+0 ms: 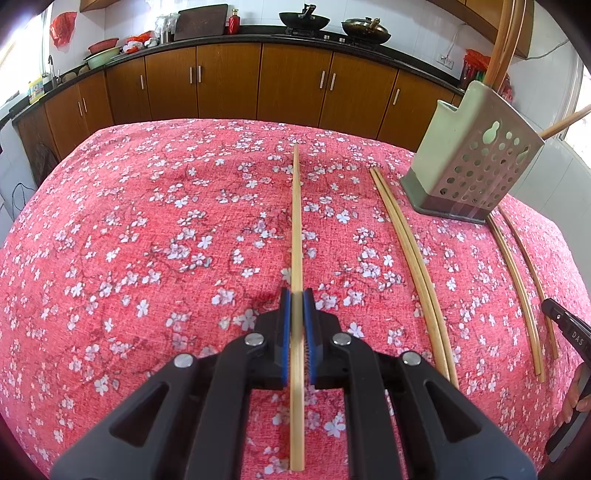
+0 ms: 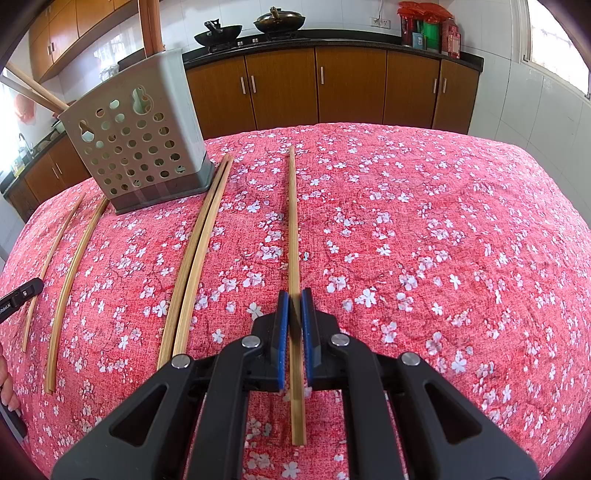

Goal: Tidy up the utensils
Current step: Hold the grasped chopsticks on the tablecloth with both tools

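Note:
My left gripper [image 1: 296, 295] is shut on a bamboo chopstick [image 1: 296, 221] that points away over the red floral tablecloth. My right gripper [image 2: 294, 295] is shut on another bamboo chopstick [image 2: 293, 229], also pointing away. A grey perforated utensil holder [image 1: 476, 162] stands at the far right in the left wrist view and at the far left in the right wrist view [image 2: 136, 136], with several chopsticks standing in it. A pair of chopsticks [image 1: 410, 258] lies between the two grippers, also seen in the right wrist view [image 2: 195, 258]. Two more single chopsticks [image 1: 517, 288] lie beyond them.
The table [image 1: 147, 229] is covered with a red cloth with white blossoms. Brown kitchen cabinets [image 1: 229, 85] run behind it under a dark counter with woks [image 1: 303, 20]. The other gripper's black tip shows at the right edge [image 1: 565, 325] and at the left edge [image 2: 18, 293].

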